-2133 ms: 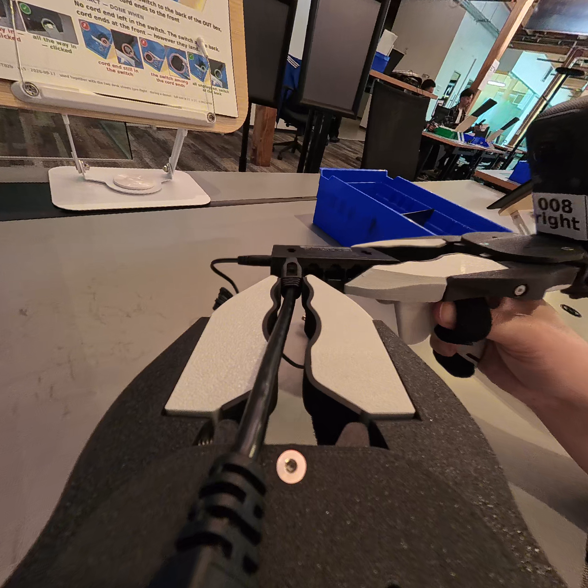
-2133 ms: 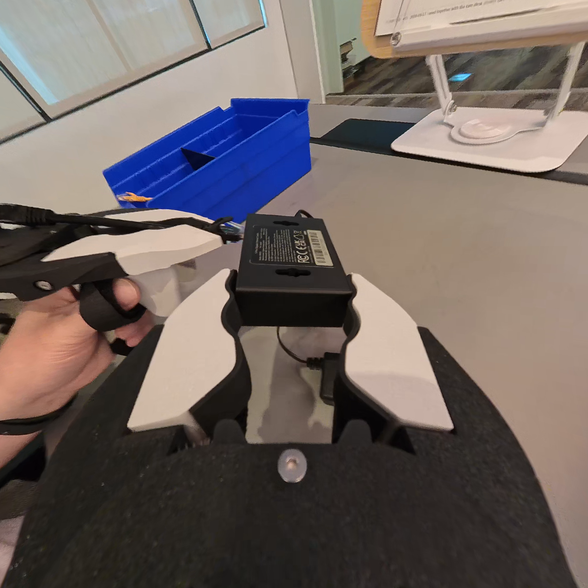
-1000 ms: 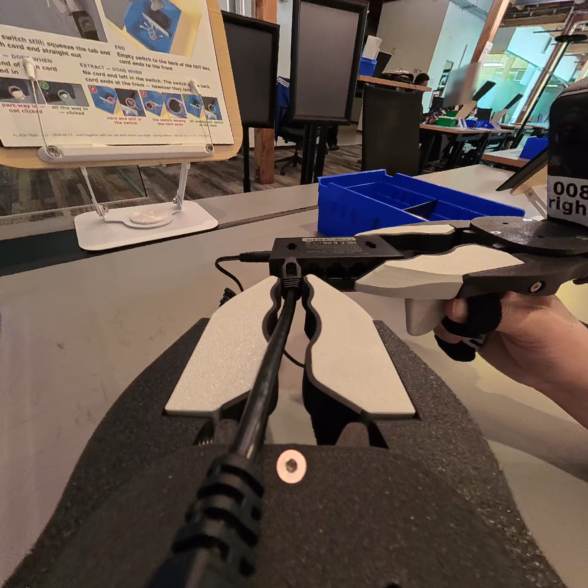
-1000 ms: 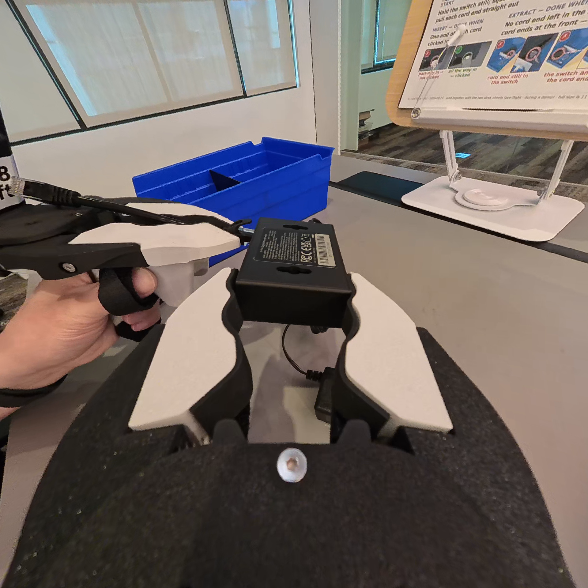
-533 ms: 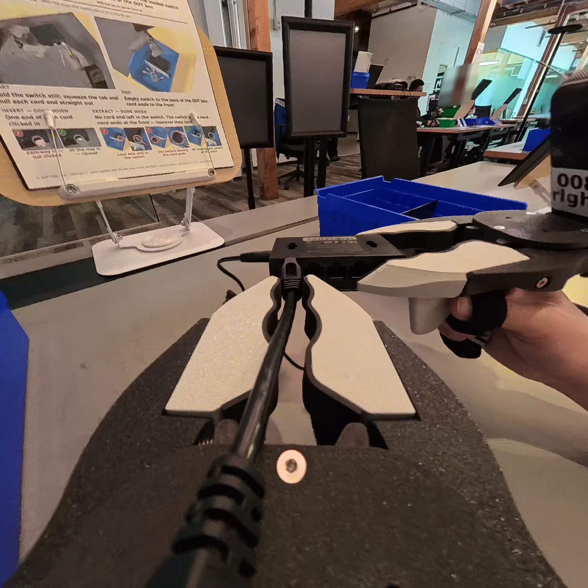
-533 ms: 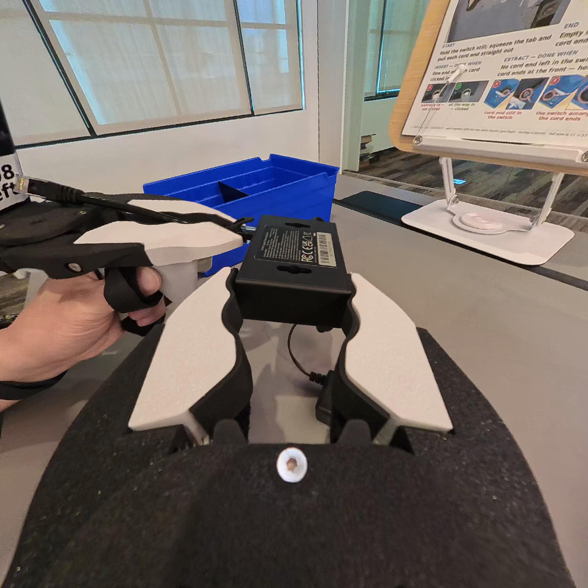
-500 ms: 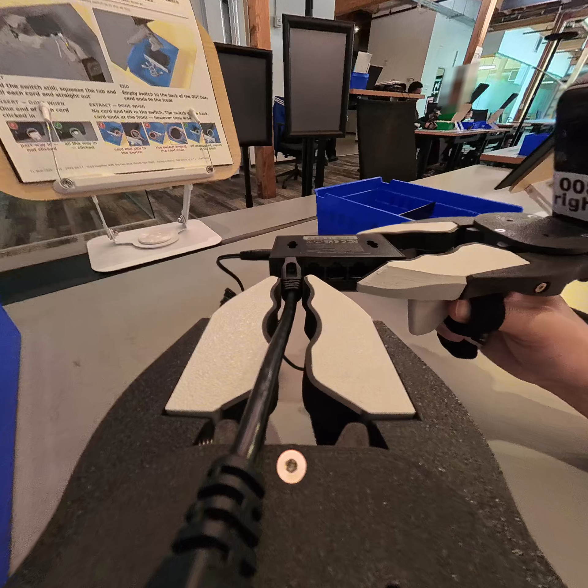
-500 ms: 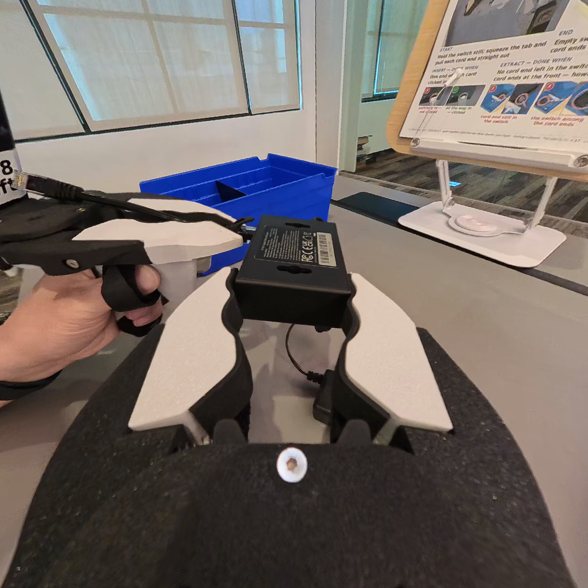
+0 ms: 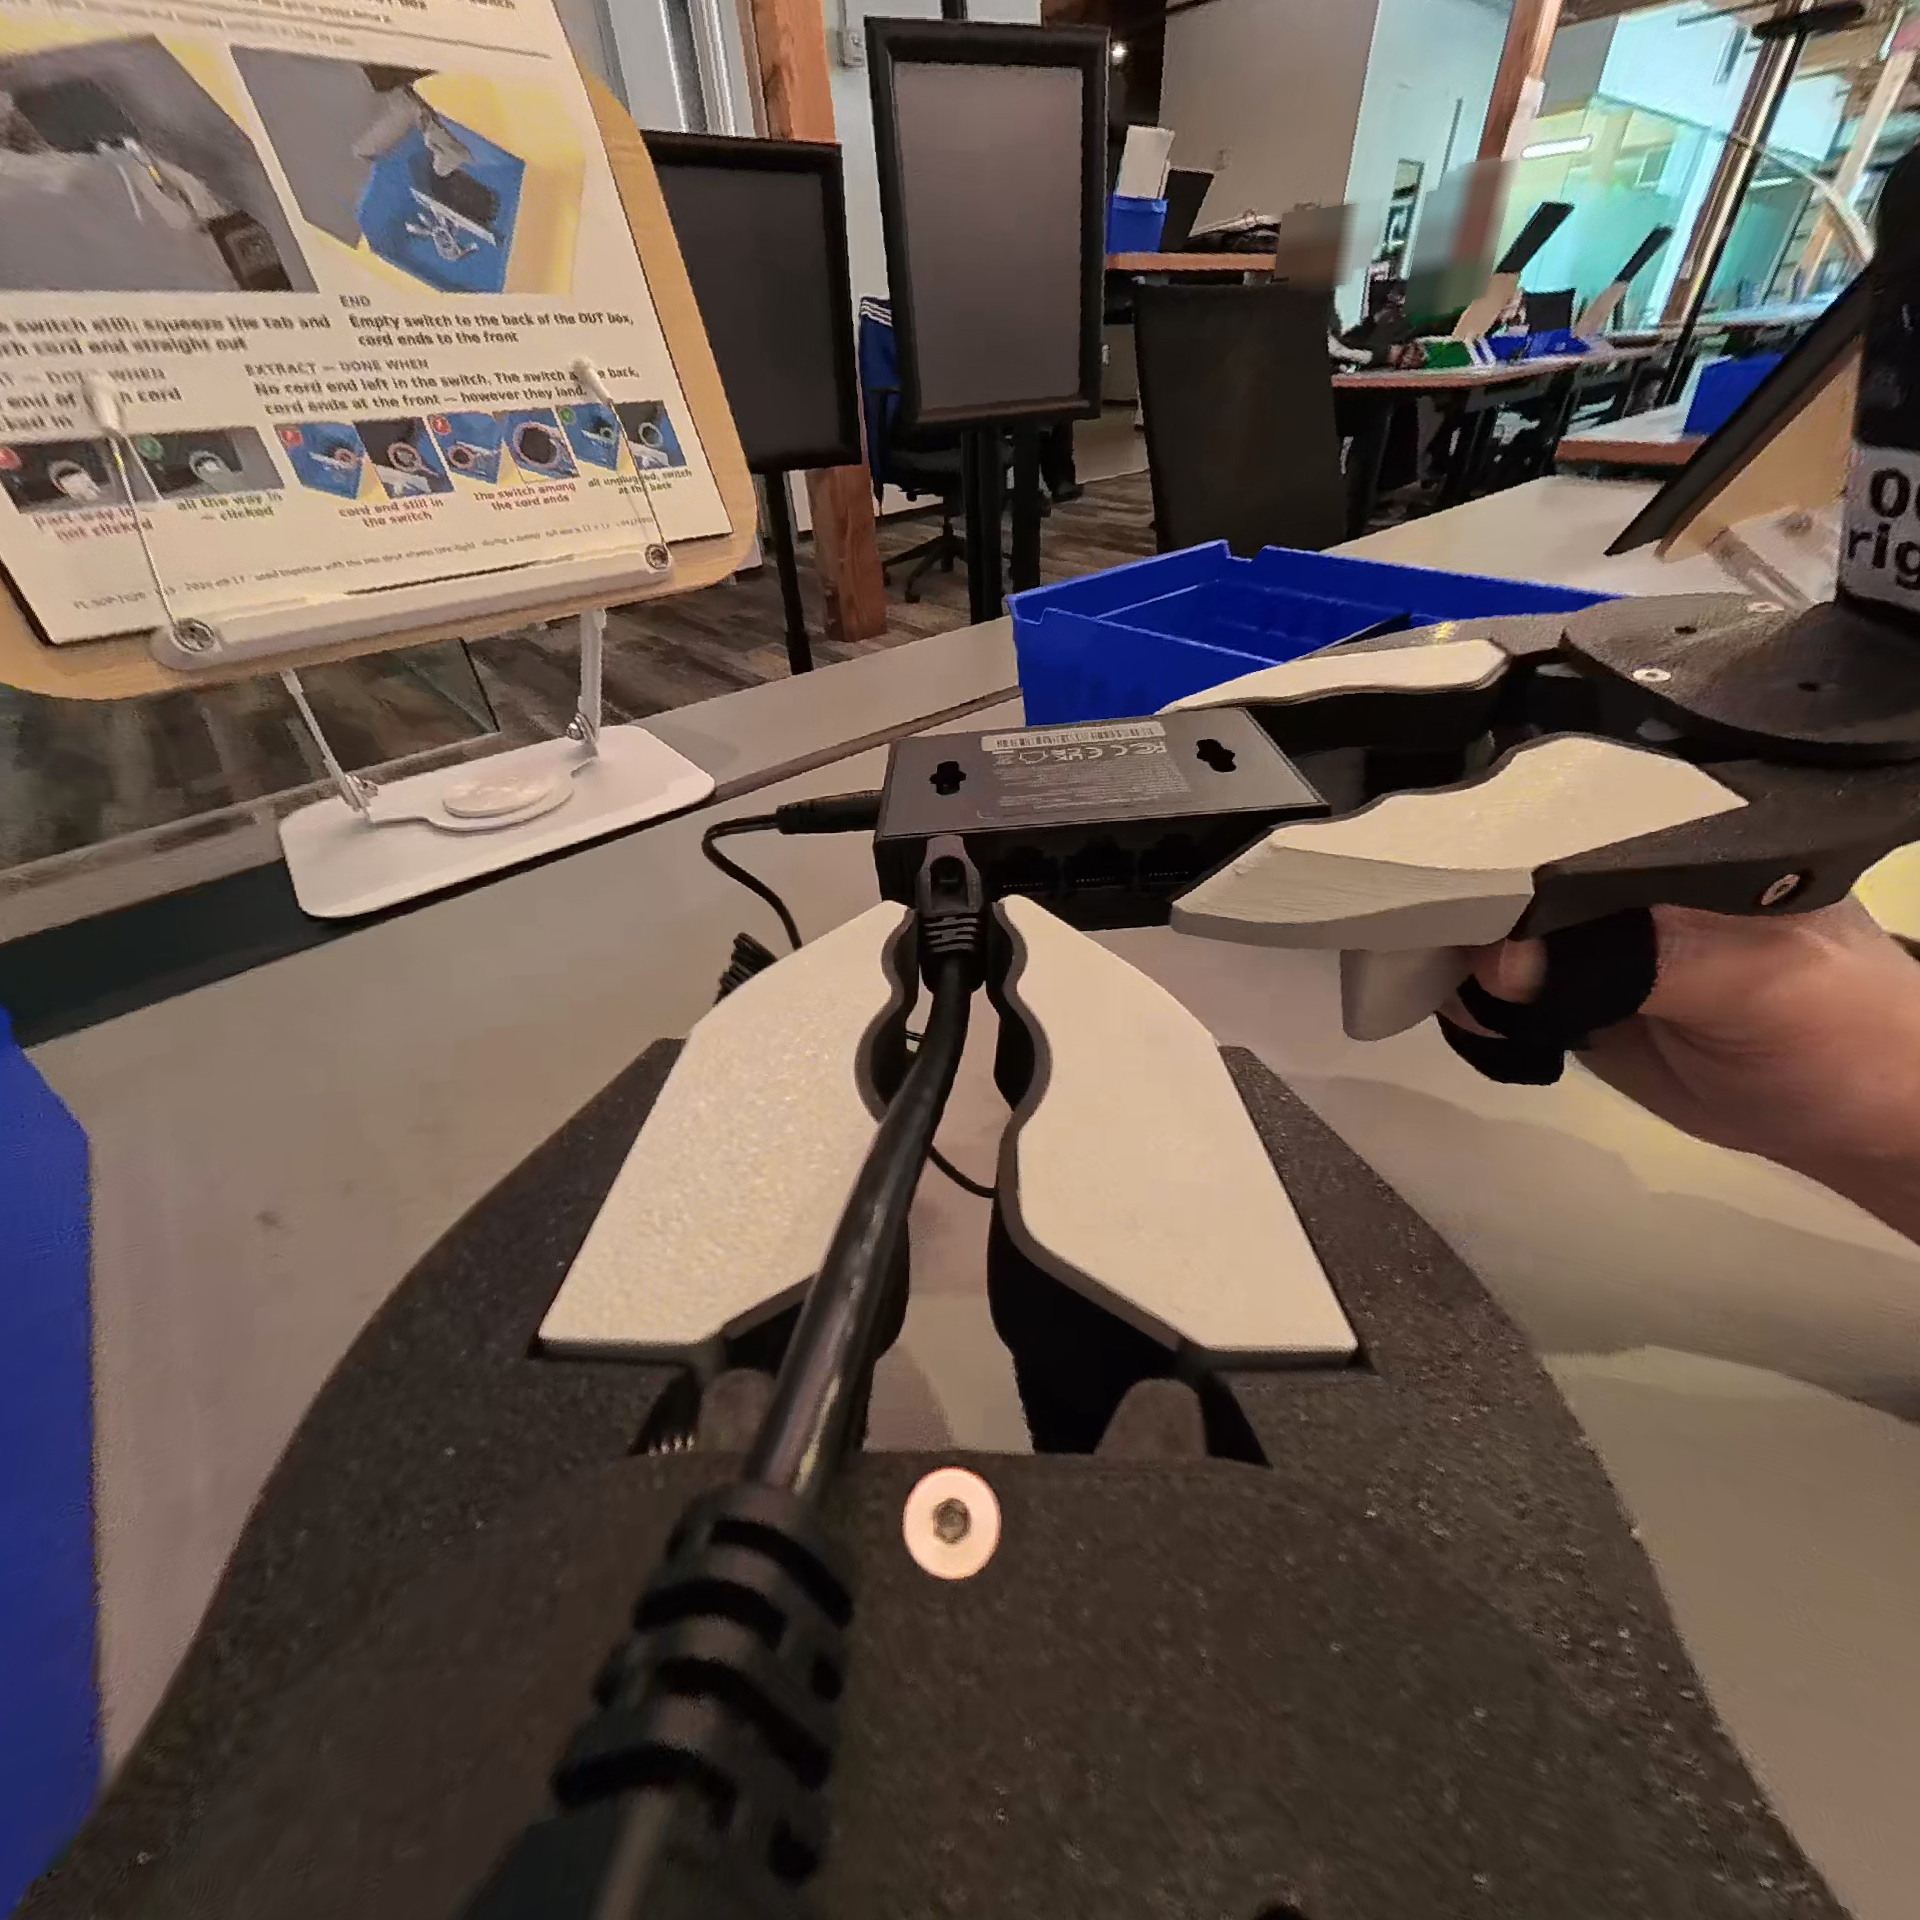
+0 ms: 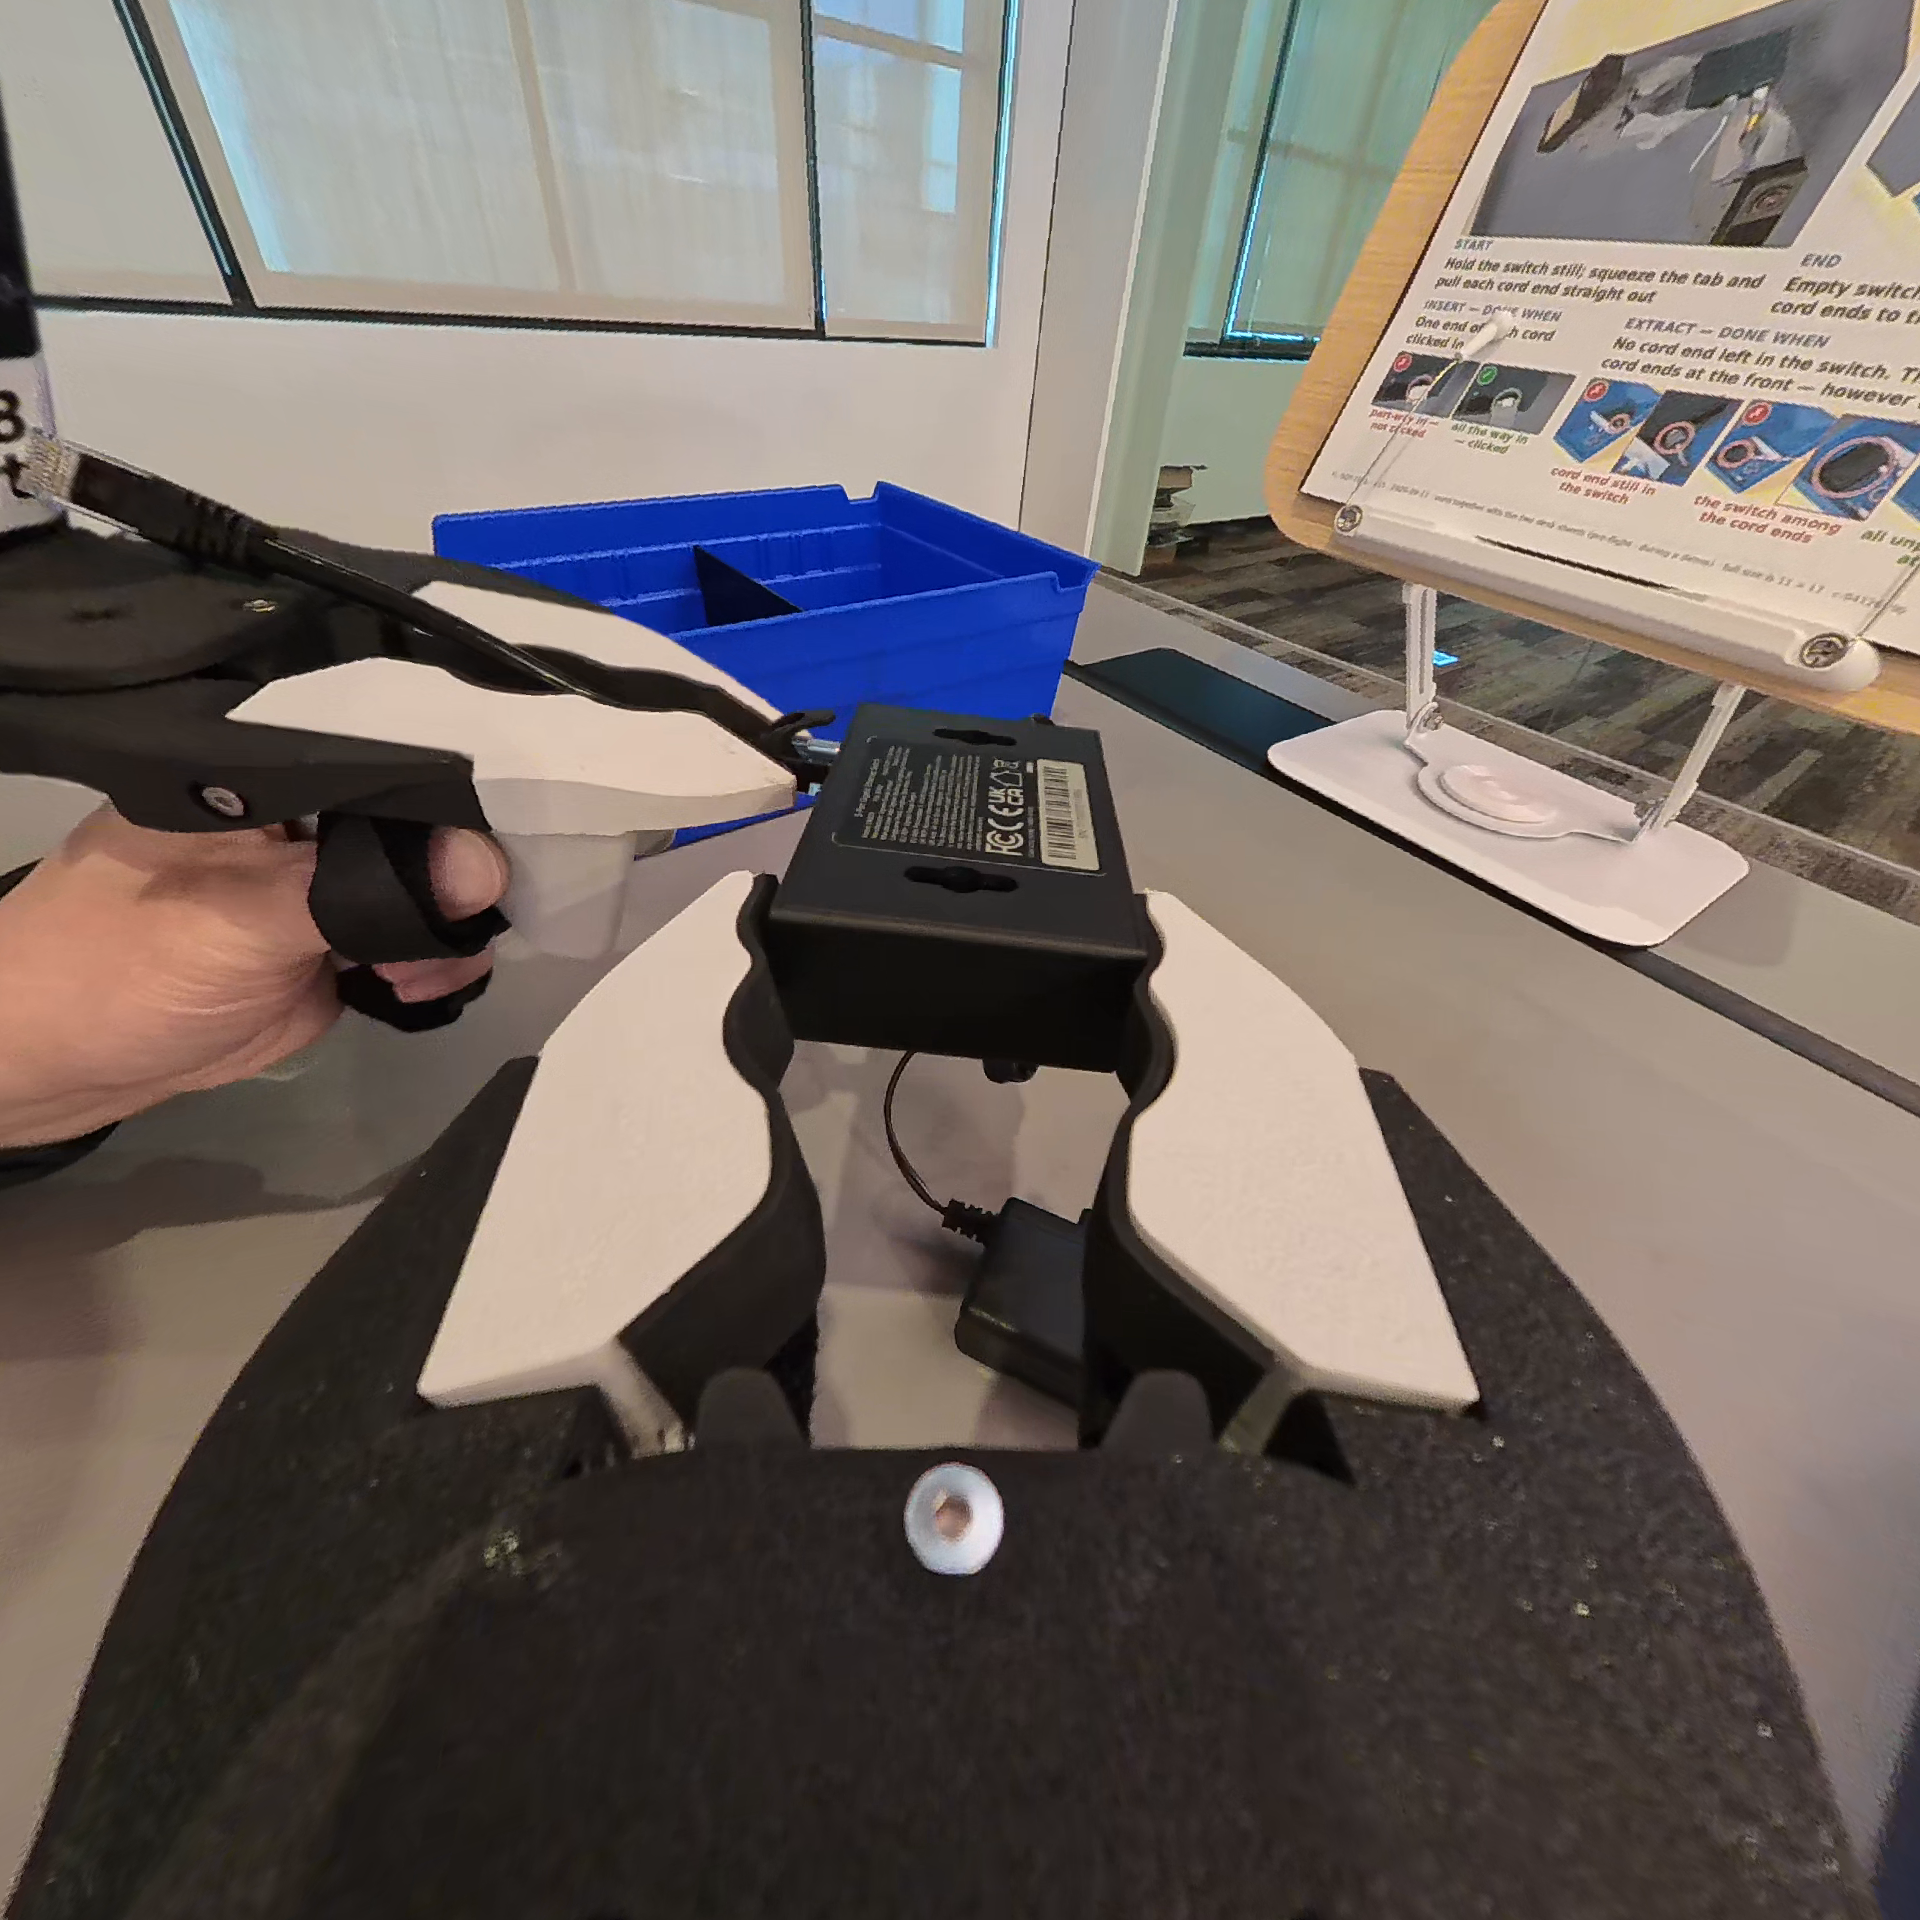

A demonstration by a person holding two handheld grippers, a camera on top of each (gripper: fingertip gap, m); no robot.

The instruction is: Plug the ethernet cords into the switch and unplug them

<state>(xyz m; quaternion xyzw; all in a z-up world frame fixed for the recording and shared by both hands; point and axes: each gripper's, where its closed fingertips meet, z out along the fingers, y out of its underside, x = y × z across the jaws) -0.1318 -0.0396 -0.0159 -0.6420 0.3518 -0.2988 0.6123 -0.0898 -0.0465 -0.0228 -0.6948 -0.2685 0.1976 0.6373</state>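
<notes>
My right gripper (image 10: pixel 951 904) is shut on the black switch (image 10: pixel 966 810) and holds it above the grey table (image 10: pixel 1455 1091), label side up. My left gripper (image 9: pixel 951 914) is shut on the boot of a black ethernet cord (image 9: pixel 948 894), whose plug is in the end port of the switch (image 9: pixel 1081 774). A little of the clear plug shows at the port in the right wrist view (image 10: pixel 805 750). The cord runs back over my left gripper (image 9: pixel 862 1247). Its free end (image 10: pixel 47 468) sticks out behind. The other ports look empty.
The switch's power cable (image 9: pixel 748 842) hangs down to a black adapter (image 10: pixel 1023 1309) on the table. A blue divided bin (image 10: pixel 790 592) stands just behind the switch. An instruction board on a white stand (image 9: pixel 488 810) is at the back. Another blue bin (image 9: pixel 31 1351) is at the far left.
Both grippers have moved together, with the switch and cord, and both views have tilted up. Both grasps are unchanged and the plug stays at the port. A blue bin has come into view at the left.
</notes>
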